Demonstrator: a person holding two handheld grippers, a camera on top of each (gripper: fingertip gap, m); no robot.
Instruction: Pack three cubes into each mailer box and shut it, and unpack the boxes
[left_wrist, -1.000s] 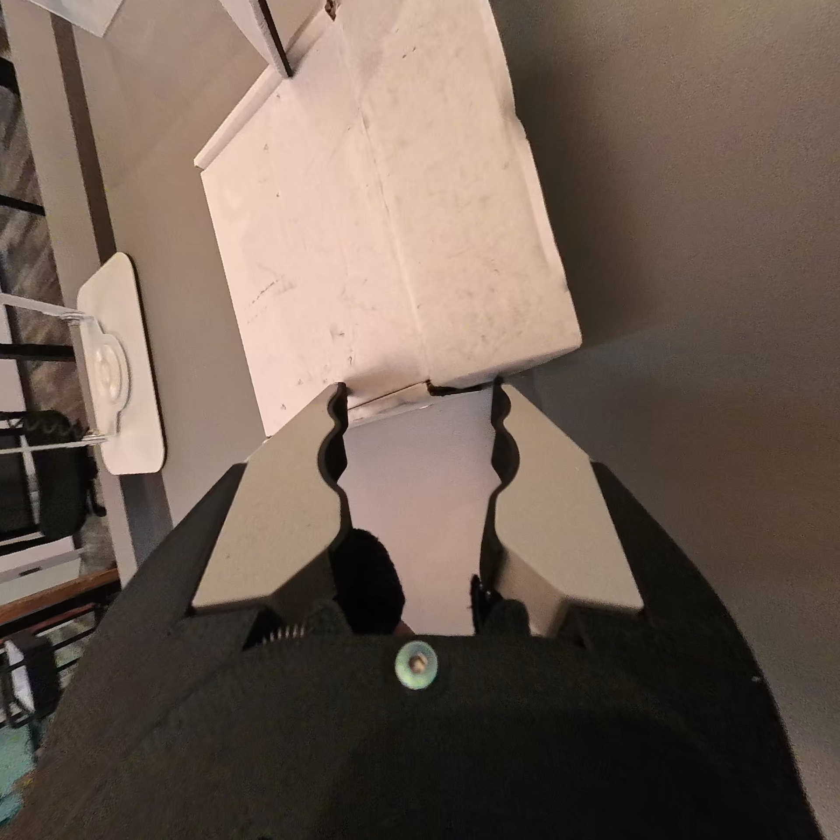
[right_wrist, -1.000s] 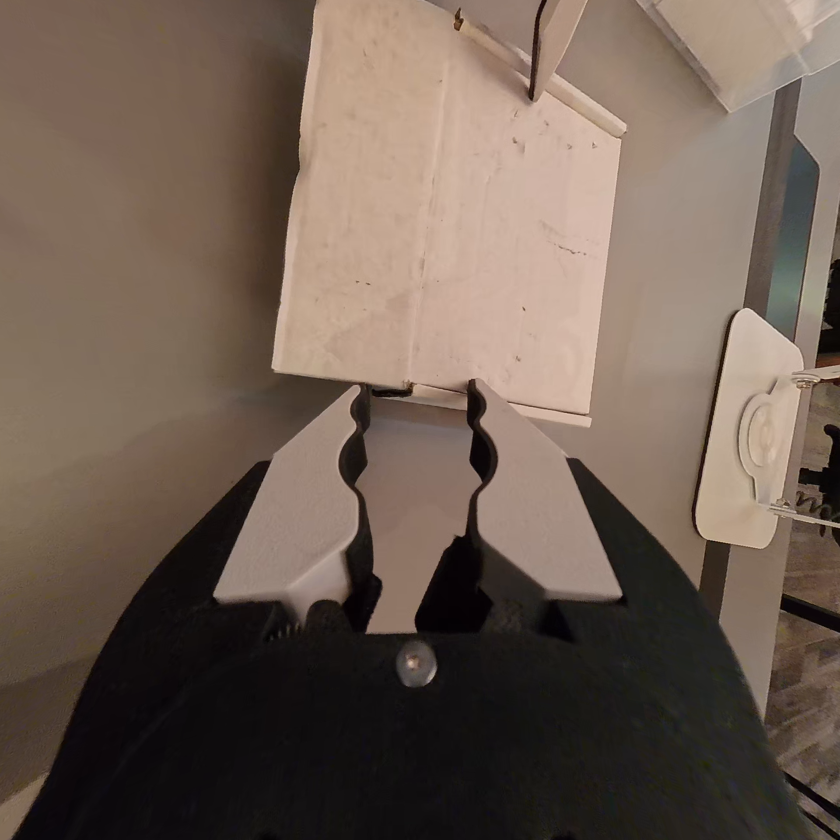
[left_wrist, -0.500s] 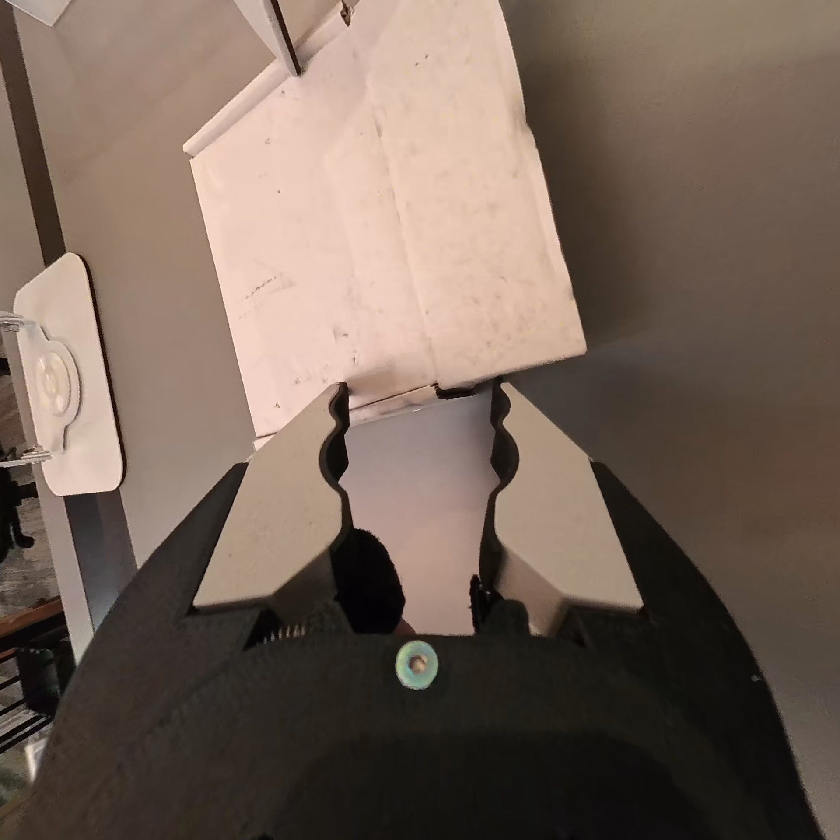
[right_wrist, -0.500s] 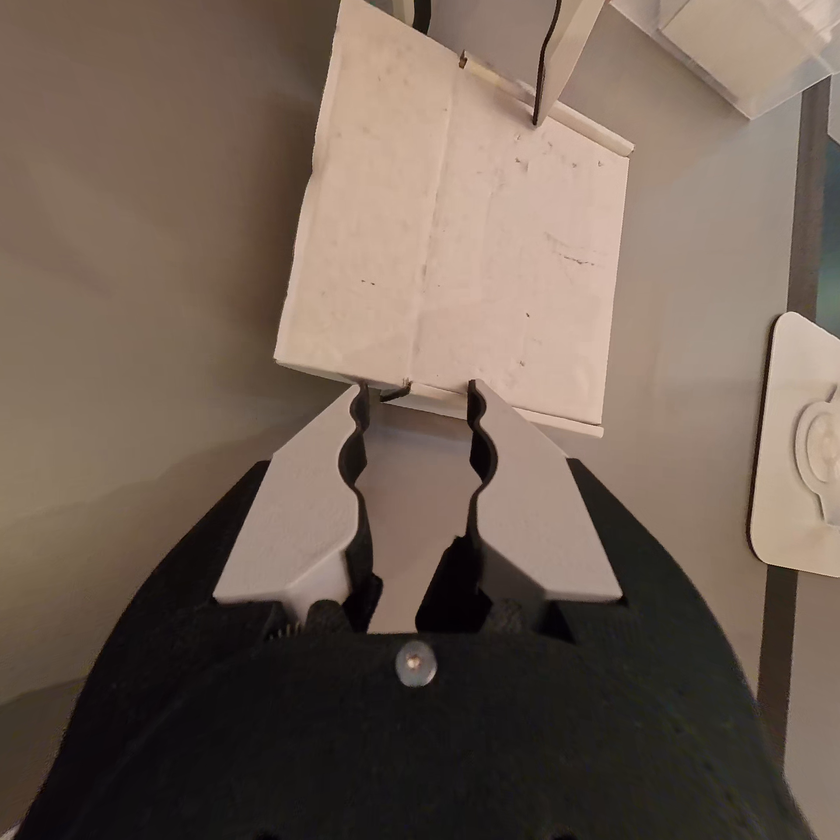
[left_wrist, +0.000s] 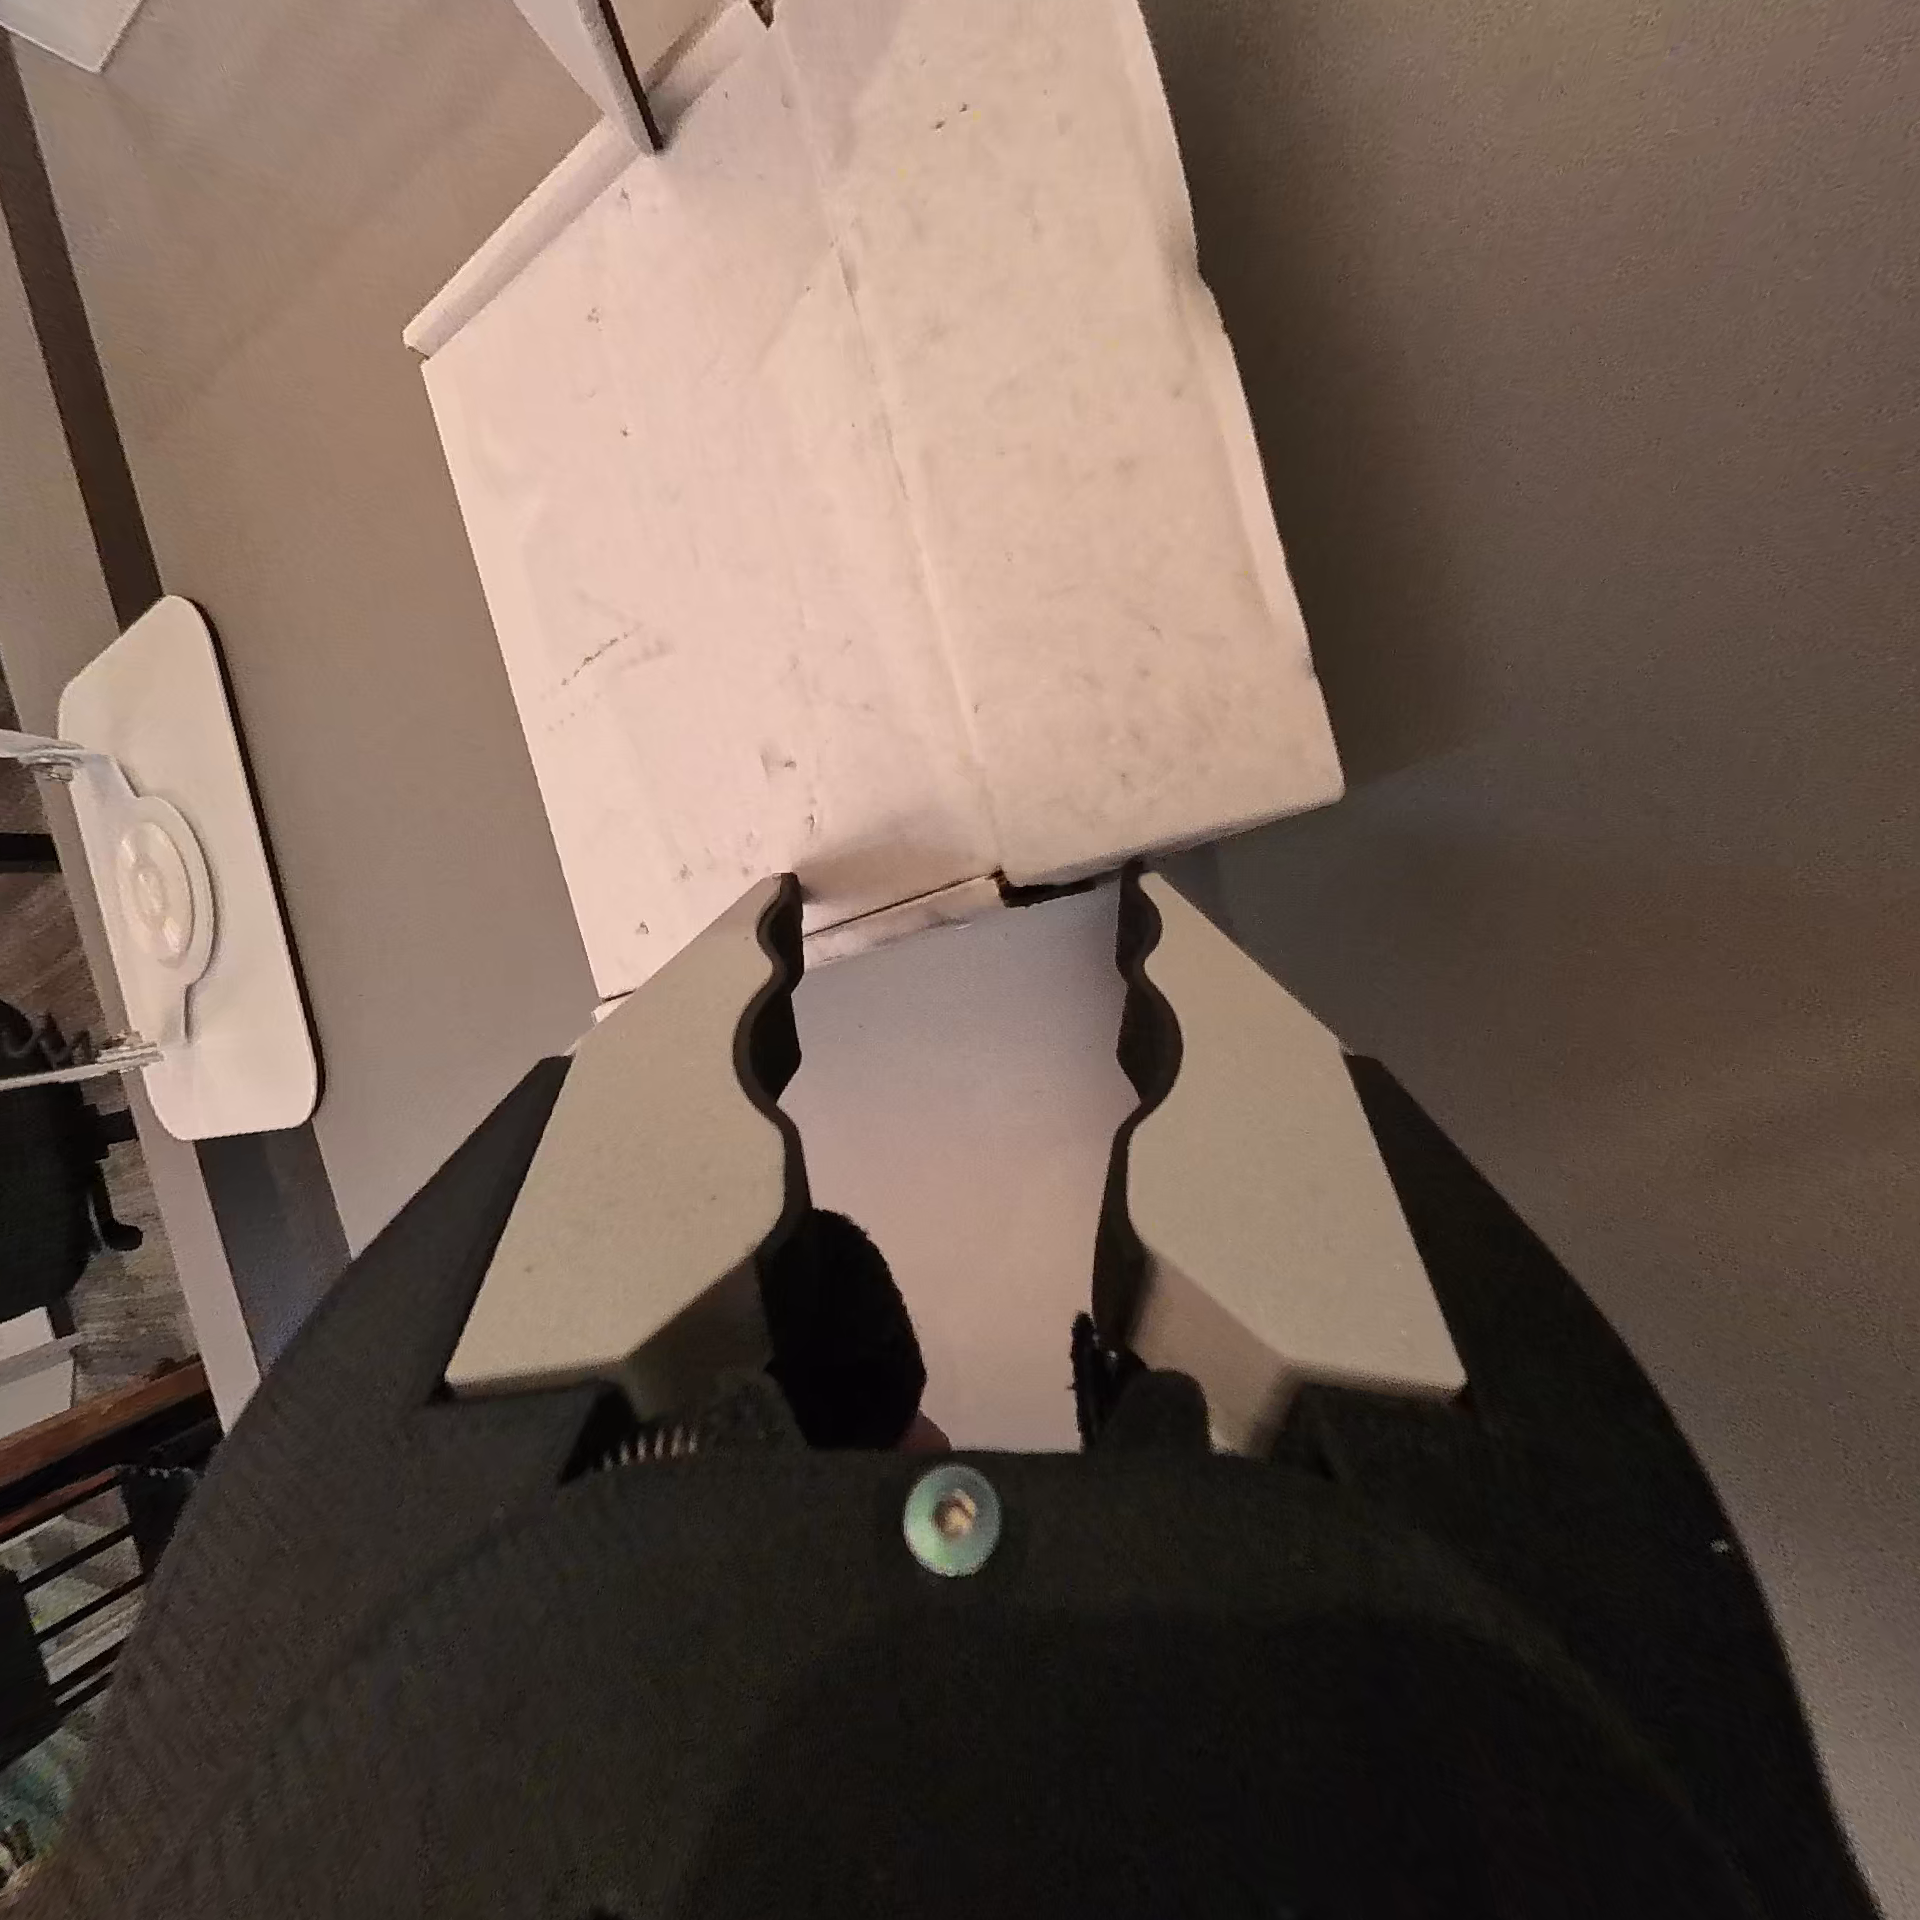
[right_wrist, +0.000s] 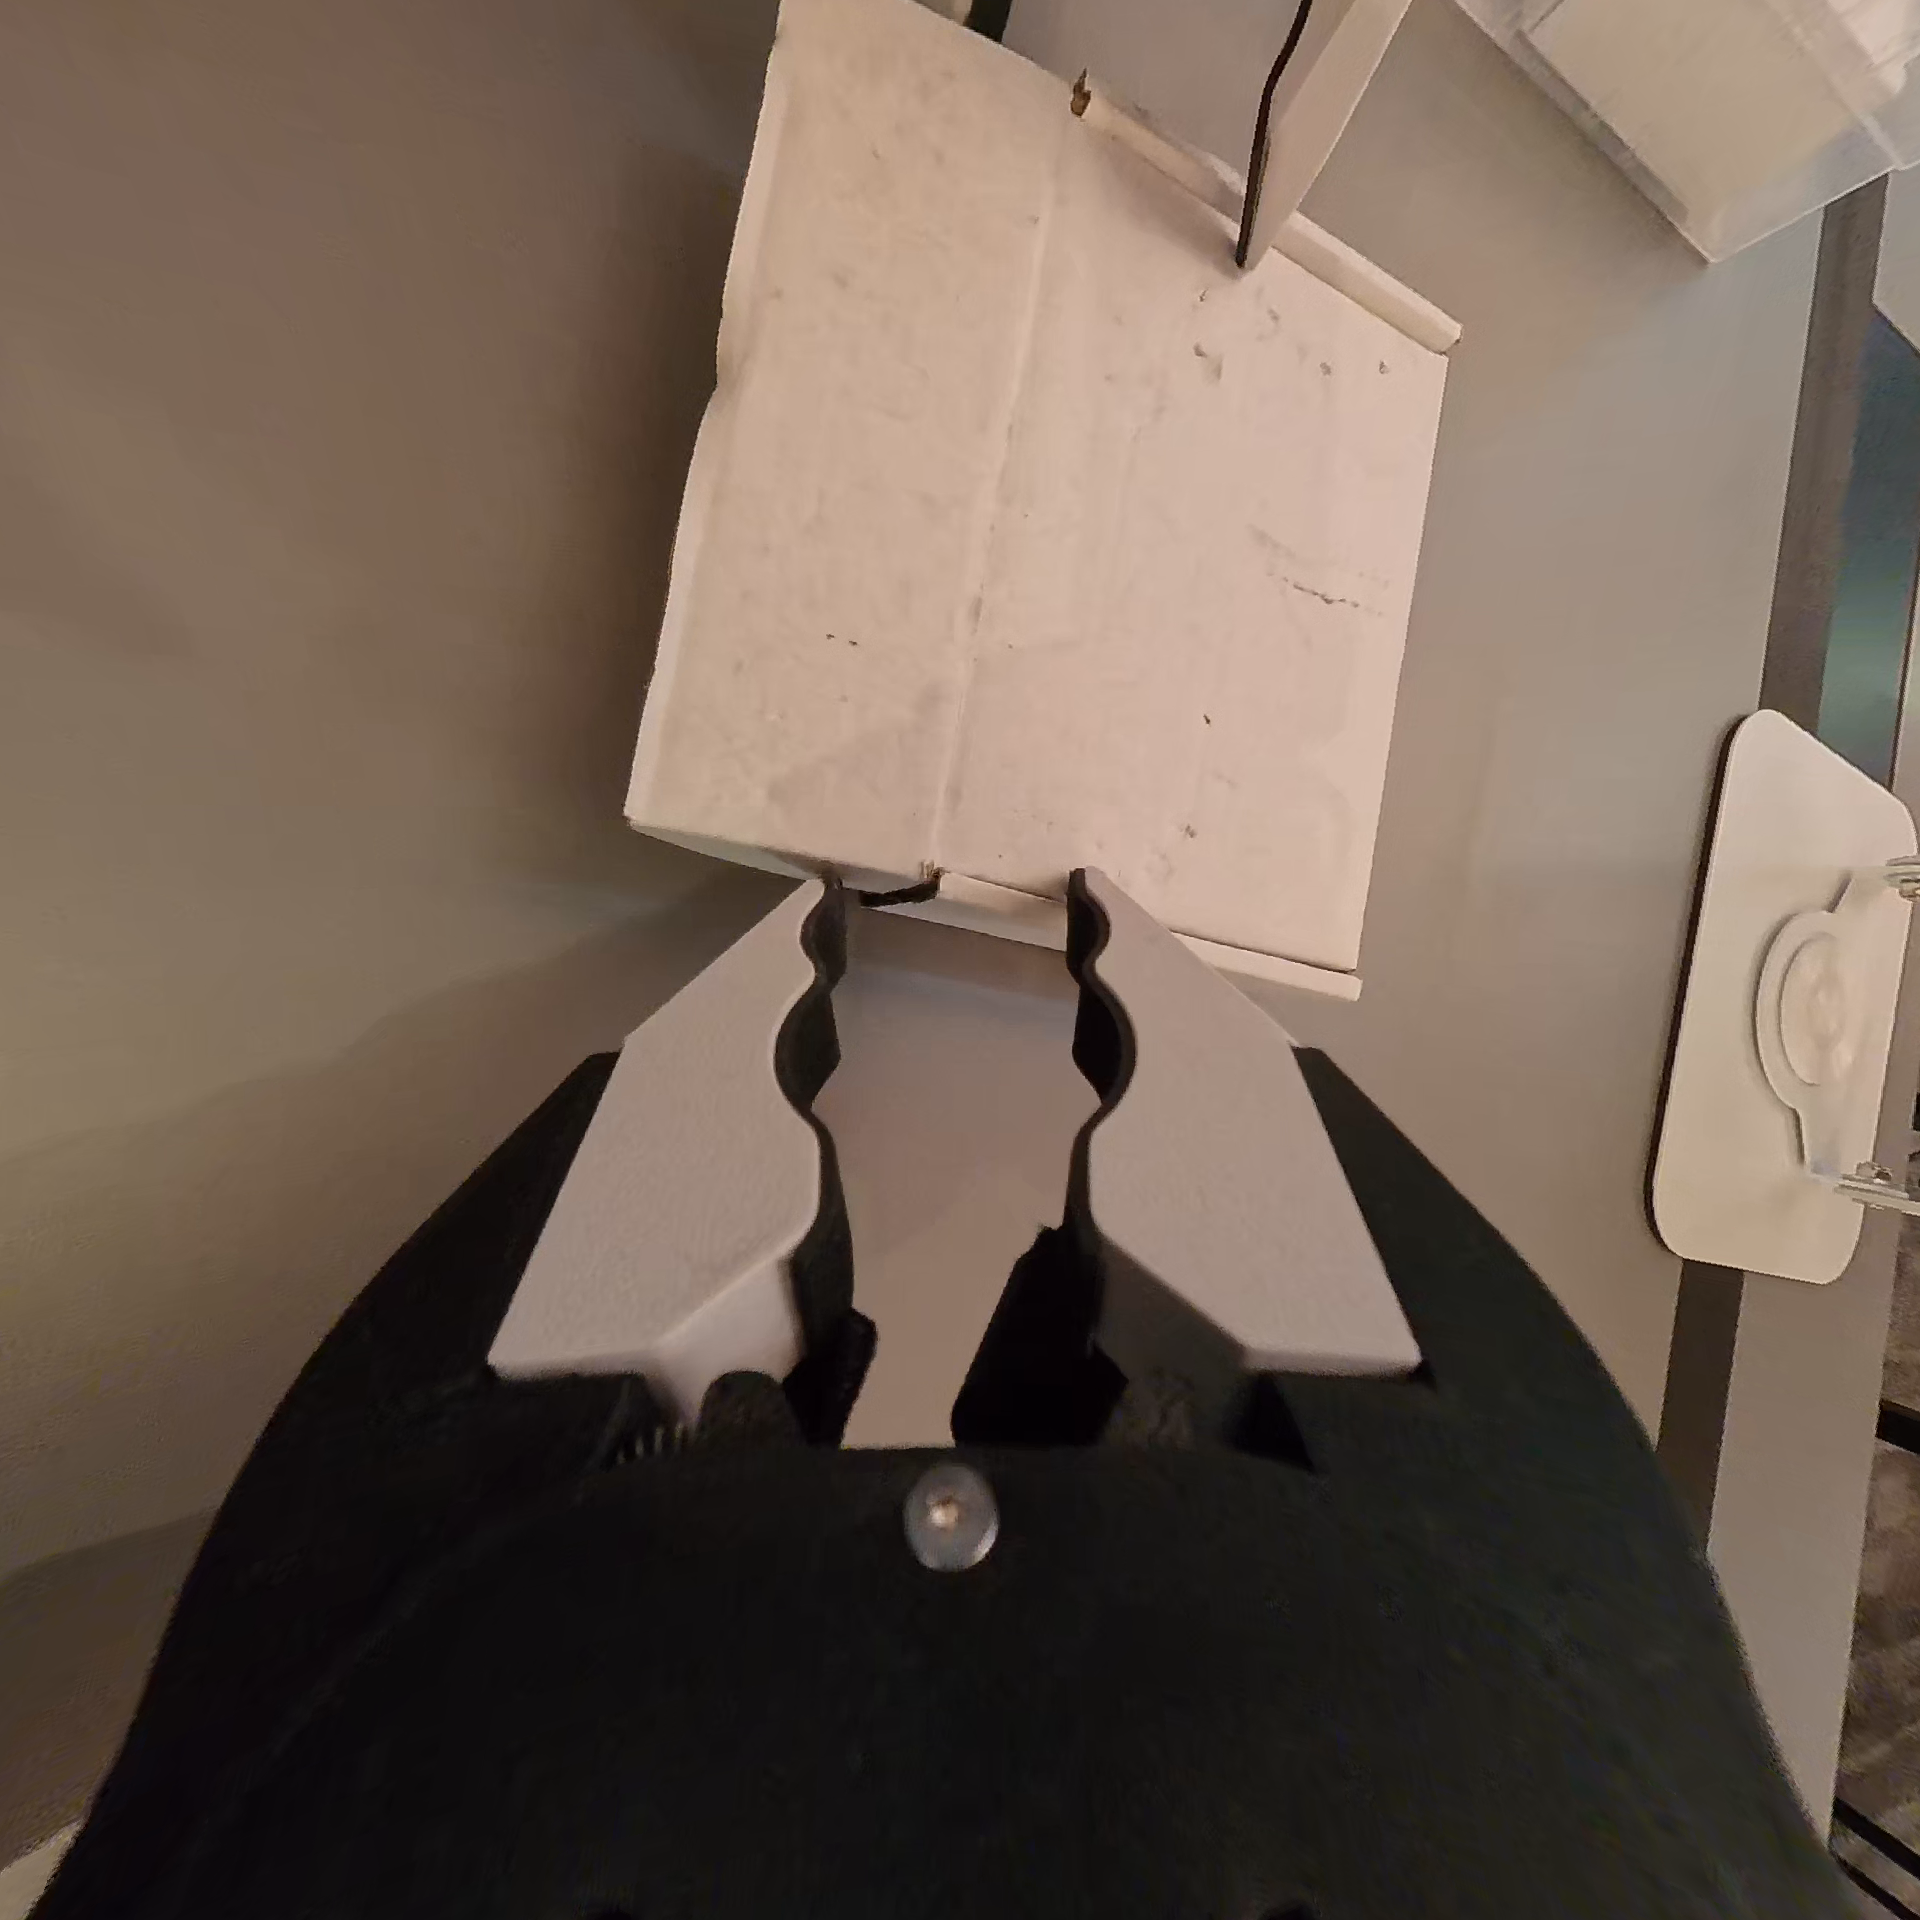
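Note:
A closed white mailer box (left_wrist: 883, 499) lies on the grey table (left_wrist: 1558, 416). My left gripper (left_wrist: 956, 883) is open, with its fingertips at the box's near edge. My right gripper (right_wrist: 956, 894) is open too, with its tips at the opposite edge of the same box (right_wrist: 1039, 540). Each gripper's finger shows at the top of the other's view: the right one in the left wrist view (left_wrist: 613, 62), the left one in the right wrist view (right_wrist: 1299, 114). No cubes are visible.
A white mounting plate (left_wrist: 197, 883) with a clear bracket sits at the table's edge, also in the right wrist view (right_wrist: 1787, 1101). A clear plastic bin (right_wrist: 1714, 114) stands beyond the box. The floor shows past the table edge (left_wrist: 62, 364).
Both grippers stay open at the box's two ends. Both views swing a little sideways and back, and the box turns slightly between them.

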